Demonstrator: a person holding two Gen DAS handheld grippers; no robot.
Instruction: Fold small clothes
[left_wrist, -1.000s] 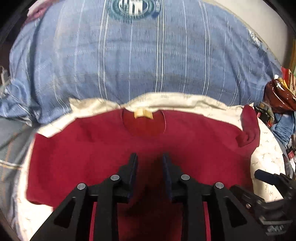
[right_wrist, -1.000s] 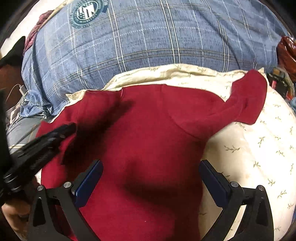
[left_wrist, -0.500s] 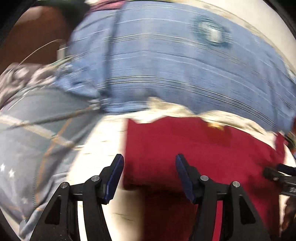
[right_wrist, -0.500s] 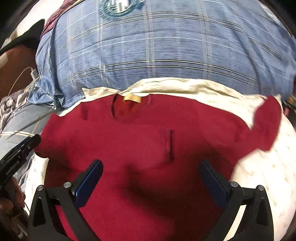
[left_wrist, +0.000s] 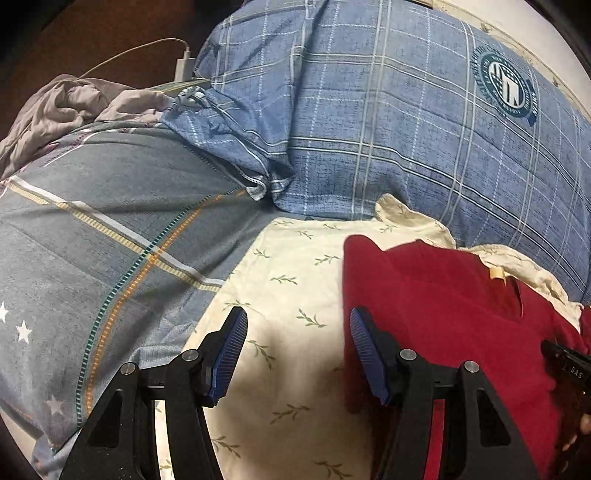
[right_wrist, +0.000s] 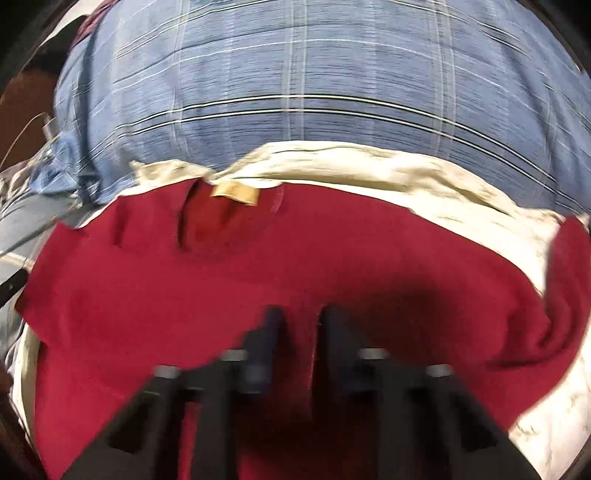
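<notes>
Left wrist view: our left claw (left_wrist: 295, 354) sits about half open with nothing between its pads, over the cream leaf-print cloth (left_wrist: 295, 288). Its right finger sits right at the left edge of the red shirt (left_wrist: 443, 314). The shirt lies flat on that cloth on the bed, collar tag (left_wrist: 496, 274) toward the blue plaid pillow (left_wrist: 406, 129). A charger and cable (left_wrist: 183, 66) sit far back by a grey crumpled cloth (left_wrist: 66, 103). Tip of the other tool shows at the right edge.

Right wrist view: blurred. Our right claw (right_wrist: 299, 332) has its fingers drawn narrow, nearly together, over the middle of the shirt body. We cannot tell from the blur whether fabric is pinched between them. The shirt's right sleeve (right_wrist: 569, 280) is bunched at the right edge, on the cloth.

Step, as we read it: shirt spread out, folding not started, we are setting up the 1st side fold.

Next: left claw needs to drop onto the left edge and pinch it, then carry it toward the centre line. Right claw likely pins the middle or lifts a crease. Flatten the right sleeve first or it folds lumpy.
</notes>
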